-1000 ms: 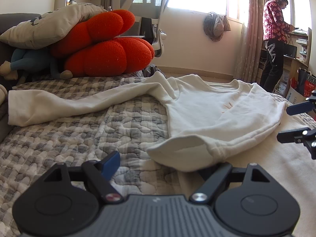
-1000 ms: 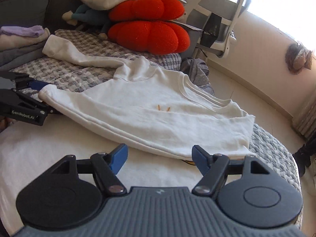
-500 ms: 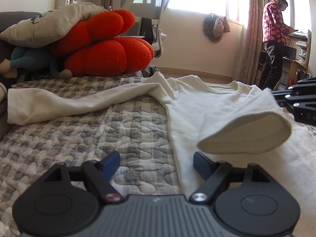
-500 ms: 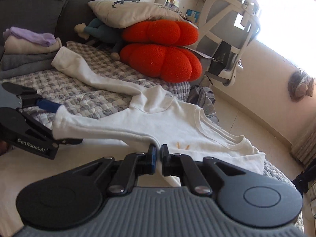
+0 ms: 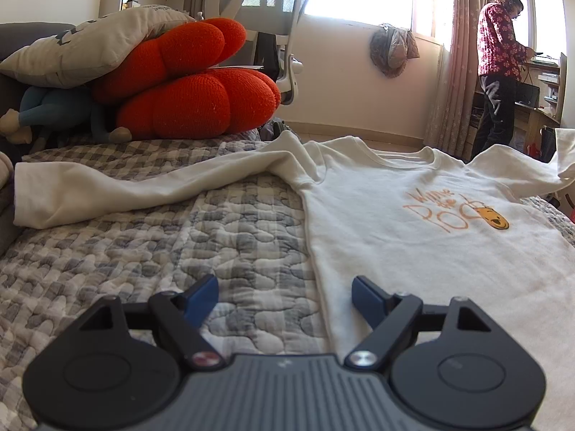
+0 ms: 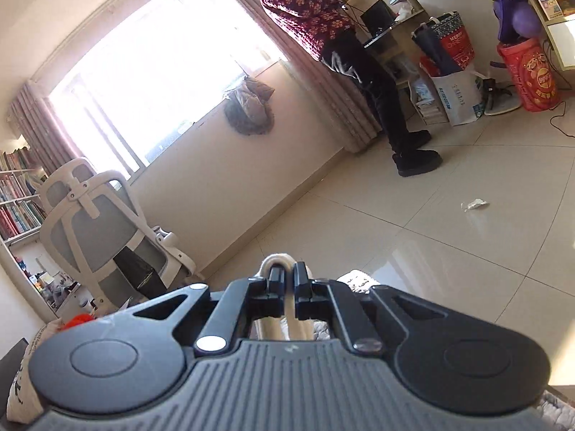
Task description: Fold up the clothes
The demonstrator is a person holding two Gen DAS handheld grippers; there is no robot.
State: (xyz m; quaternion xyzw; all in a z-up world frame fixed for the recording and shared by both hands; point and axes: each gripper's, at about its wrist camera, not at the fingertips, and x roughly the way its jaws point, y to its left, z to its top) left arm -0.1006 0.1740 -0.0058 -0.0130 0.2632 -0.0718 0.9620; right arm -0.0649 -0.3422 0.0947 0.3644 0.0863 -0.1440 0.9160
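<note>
On the bed [image 5: 187, 237], left wrist view: my left hand-held gripper [image 5: 285, 296] sits low at the near edge, jaws wide, nothing between them. The shirt [image 5: 413, 222] lies flat just ahead and to the right, print side up, its left side seam running almost straight away from my right finger [image 5: 366, 296]. Its long axis runs from the hem near me to the collar far off. One sleeve [image 5: 118, 188] stretches out leftward across the quilt, well clear of the body. The other sleeve [image 5: 528, 168] is lifted at the far right edge, trailing out of frame; I judge my right hand has it.

Right wrist view: my right hand-held gripper [image 6: 290, 283] is clamped on a fold of white cloth [image 6: 278, 262], rolled over and aimed out at the floor [image 6: 449, 237], so the shirt itself lies behind and below it. For the left sleeve, I judge my left hand is nearer; it lies to its left.
</note>
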